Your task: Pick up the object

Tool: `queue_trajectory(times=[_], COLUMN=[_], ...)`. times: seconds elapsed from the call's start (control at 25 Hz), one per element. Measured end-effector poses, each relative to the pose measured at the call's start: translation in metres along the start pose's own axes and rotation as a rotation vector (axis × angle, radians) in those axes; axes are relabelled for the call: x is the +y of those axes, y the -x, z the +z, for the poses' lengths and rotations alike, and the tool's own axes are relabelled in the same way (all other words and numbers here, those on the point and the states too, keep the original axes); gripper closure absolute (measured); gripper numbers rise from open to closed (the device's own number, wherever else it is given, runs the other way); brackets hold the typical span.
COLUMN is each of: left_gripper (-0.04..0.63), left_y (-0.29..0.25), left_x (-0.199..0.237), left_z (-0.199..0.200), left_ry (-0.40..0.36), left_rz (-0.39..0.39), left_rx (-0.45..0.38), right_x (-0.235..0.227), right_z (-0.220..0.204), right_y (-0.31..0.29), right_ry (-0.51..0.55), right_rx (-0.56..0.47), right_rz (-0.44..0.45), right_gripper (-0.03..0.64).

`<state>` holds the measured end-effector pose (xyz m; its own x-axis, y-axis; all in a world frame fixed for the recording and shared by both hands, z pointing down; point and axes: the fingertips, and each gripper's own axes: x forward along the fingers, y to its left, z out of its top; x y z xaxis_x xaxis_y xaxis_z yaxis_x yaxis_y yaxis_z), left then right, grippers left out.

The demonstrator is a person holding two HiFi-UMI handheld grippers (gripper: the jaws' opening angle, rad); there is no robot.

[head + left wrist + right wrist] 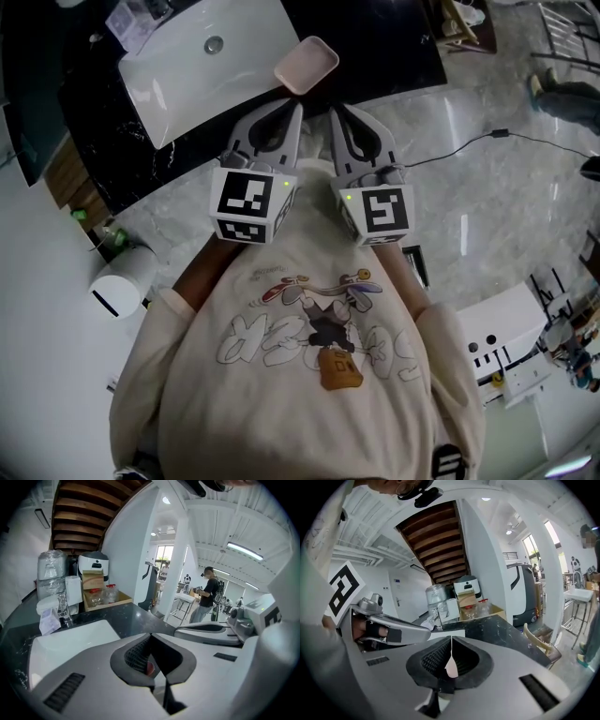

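The pink tray sits just past the tips of both grippers, over the spot where the white sink meets the black surface; the head view does not show whether it rests there or is off it. The left gripper and the right gripper lie side by side in front of the person's cream sweatshirt, their tips converging on the tray's near edge. In the right gripper view the jaws are closed on a thin pink sliver of the tray – it shows edge-on between the ribbed pads. In the left gripper view the jaws are fully together, with only a small pink spot of the tray showing between the pads. Farther along the surface stand a cardboard box and a large water bottle – well apart from the tray.
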<state>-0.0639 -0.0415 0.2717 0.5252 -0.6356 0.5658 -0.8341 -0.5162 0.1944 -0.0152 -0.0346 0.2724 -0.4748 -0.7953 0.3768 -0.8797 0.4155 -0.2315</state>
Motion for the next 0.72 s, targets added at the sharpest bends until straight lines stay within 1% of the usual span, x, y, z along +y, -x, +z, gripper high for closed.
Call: queue_trajectory(times=[0.12, 0.28, 0.52, 0.6, 0.72], left_gripper=[0.581, 0.58, 0.578, 0.544, 0.517], left_y=[-0.009, -0.02, -0.044, -0.05, -0.057], left_x=[0.005, 0.022, 0.032, 0.036, 0.042], left_z=[0.001, 0.0, -0.012, -0.016, -0.021], left_ry=[-0.009, -0.024, -0.039, -0.03, -0.008], left_rz=[-0.016, 0.005, -0.036, -0.041, -0.043], left_rx=[0.017, 0.04, 0.096, 0.114, 0.142], right_x=[-0.006, -0.014, -0.027, -0.028, -0.028], right_z=[0.001, -0.002, -0.014, -0.018, -0.021], right_y=[-0.007, -0.019, -0.038, -0.042, -0.049], right_ry=[0.003, -0.009, -0.028, -0.028, -0.018], right_rx=[0.011, 0.036, 0.074, 0.087, 0.075], right_rz=[-0.003, -0.019, -0.023, -0.015, 0.013], right_gripper=[0.597, 0.597, 0.597, 0.597, 0.597])
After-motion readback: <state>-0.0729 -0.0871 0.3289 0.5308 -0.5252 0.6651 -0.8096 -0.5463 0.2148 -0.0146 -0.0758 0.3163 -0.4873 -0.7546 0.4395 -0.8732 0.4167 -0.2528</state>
